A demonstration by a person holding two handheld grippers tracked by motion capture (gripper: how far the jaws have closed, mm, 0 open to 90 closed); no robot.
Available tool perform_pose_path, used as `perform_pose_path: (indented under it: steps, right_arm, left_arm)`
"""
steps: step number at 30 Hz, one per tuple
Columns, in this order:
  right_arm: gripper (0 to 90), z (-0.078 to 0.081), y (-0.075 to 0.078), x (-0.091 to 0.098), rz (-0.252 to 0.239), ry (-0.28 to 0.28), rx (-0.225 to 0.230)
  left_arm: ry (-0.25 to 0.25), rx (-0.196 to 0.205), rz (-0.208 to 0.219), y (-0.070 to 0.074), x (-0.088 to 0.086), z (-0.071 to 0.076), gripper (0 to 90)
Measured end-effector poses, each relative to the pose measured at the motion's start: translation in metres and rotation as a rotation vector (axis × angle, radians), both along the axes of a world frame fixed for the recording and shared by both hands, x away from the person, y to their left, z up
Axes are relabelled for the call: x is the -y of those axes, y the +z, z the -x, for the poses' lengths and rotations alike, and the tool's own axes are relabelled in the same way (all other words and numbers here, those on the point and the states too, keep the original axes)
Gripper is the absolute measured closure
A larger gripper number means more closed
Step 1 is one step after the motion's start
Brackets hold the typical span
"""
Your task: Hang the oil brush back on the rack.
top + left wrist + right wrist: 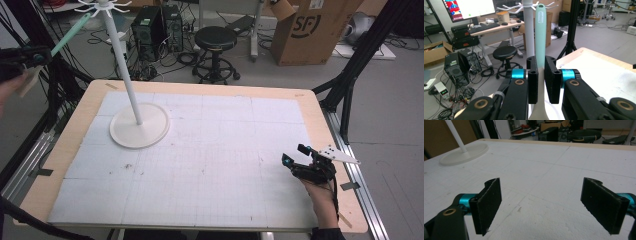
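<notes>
Left hand-held gripper point(37, 57) held high off the worktop's point(320, 112) left edge, jaws clamped on the pale green utensil handle point(540, 35) — pads pressing both sides of it in the left gripper view, grey-white lower part of the utensil running down between the jaw arms. Handle pointing up and away from the gripper, tip close by the white hooks at the top of the hanging stand point(125, 65); touching a hook or not, cannot tell. In the high view, handle slanting up to the right towards the hook ring at the pole's top. Stand upright, round base point(150, 135) resting on the white gridded mat point(225, 165) at the worktop's far left. Right hand-held gripper point(296, 155) low over the mat near the right front corner, well apart from the stand — jaws spread wide, nothing between them, bare mat visible through the gap in the right gripper view. Hand point(322, 192) behind it coming in from the bottom edge. Beyond the worktop: black stool point(216, 42), computer towers point(157, 30), cardboard box point(310, 30) on the floor.
</notes>
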State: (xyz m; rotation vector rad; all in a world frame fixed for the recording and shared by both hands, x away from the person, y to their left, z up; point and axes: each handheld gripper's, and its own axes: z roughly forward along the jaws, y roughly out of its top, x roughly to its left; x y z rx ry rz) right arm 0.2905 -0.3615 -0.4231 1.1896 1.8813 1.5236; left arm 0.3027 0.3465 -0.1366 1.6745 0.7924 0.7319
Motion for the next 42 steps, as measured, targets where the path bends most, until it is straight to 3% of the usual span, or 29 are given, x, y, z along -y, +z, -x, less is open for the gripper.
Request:
perform_pose_path:
  steps: [17,22,29,38,42]
  right_arm:
    - [16.3,0.0,0.0,0.001,0.001,-0.001,0.0]
    - [16.2,0.0,0.0,0.001,-0.001,0.001,-0.002]
    - [16.2,0.0,-0.001,0.0,0.004,0.004,-0.007]
    - [16.2,0.001,-0.002,0.0,0.009,0.002,-0.012]
    - [16.2,0.0,-0.003,-0.001,0.02,0.006,-0.012]
  left_arm:
    - [0.03,-0.008,-0.014,-0.009,0.003,-0.011,80.7]
    - [0.034,-0.006,-0.015,-0.024,0.005,-0.012,59.9]
    - [-0.018,0.014,0.013,-0.071,0.012,-0.003,32.9]
    - [-0.172,0.0,0.094,-0.147,0.03,0.006,24.3]
    - [-0.205,-0.015,0.105,-0.178,0.041,0.01,23.4]
